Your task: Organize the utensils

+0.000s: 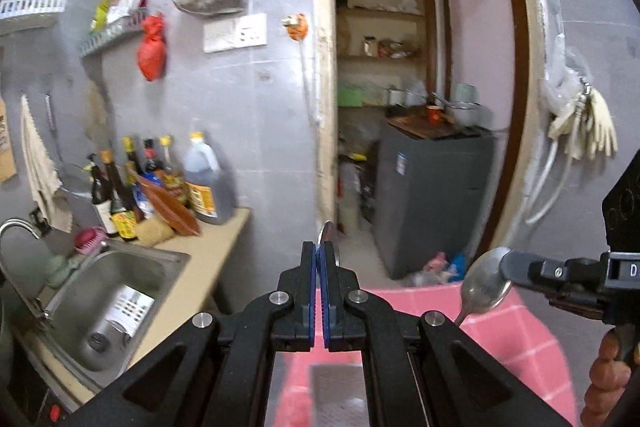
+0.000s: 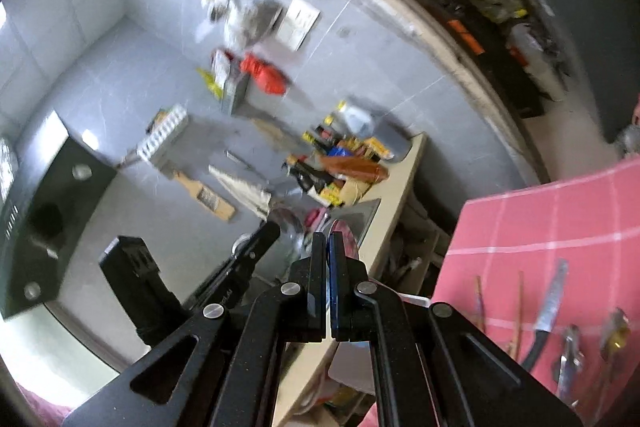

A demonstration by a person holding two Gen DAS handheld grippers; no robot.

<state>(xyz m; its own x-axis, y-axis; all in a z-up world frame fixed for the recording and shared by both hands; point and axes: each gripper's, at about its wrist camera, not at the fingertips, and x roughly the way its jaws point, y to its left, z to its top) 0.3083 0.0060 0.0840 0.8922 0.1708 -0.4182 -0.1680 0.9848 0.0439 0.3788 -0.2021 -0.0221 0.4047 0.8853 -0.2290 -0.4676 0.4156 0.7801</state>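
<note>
In the left wrist view my left gripper [image 1: 320,247] is shut, and a thin metal utensil [image 1: 328,231], edge-on like a spoon's bowl, sticks up between its pads. My right gripper [image 1: 505,263] comes in from the right, shut on a steel spoon [image 1: 484,285] whose handle hangs down. The right wrist view shows the right gripper [image 2: 330,239] shut on that spoon's bowl [image 2: 347,233], with the left gripper [image 2: 264,233] just to its left. Both are raised above the pink checked tablecloth [image 2: 540,219]. A knife [image 2: 554,297], chopsticks [image 2: 520,307] and several other utensils [image 2: 572,351] lie on the cloth.
A steel sink [image 1: 120,287] and a counter with sauce bottles [image 1: 160,187] stand at the left. Straight ahead a doorway opens onto a grey washing machine [image 1: 432,195] and shelves. A hand [image 1: 608,375] holds the right gripper's grip.
</note>
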